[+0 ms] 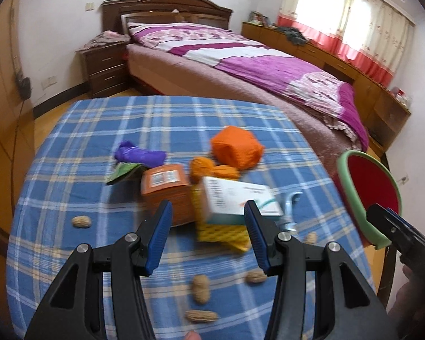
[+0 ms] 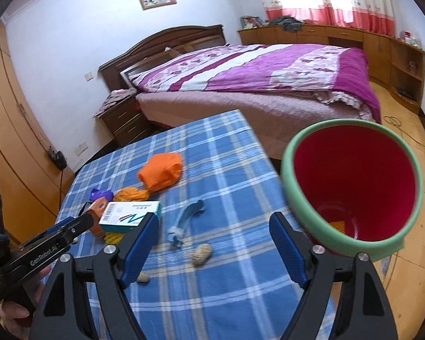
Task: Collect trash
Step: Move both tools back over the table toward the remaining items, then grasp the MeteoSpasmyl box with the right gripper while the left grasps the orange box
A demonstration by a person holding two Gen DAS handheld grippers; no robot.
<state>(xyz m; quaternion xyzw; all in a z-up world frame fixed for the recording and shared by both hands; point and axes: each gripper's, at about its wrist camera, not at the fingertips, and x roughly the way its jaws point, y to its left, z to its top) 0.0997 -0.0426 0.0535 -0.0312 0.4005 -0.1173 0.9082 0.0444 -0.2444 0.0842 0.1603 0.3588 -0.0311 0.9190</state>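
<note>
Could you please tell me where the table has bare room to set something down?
Bare: the far end of the plaid tablecloth, beyond the orange mesh, and its left edge. Crowded: the middle around the white box; peanuts dot the near side.

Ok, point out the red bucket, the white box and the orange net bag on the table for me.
red bucket [image 2: 354, 181]: right wrist view, on its red inner wall.
white box [image 2: 130, 216]: right wrist view, on its printed top face.
orange net bag [image 1: 236, 147]: left wrist view, on the middle of the mesh.

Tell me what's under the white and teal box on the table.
The white and teal box rests partly on a yellow textured mat and leans against the orange box. How far the mat extends beneath it is hidden, as is anything else under there.
</note>
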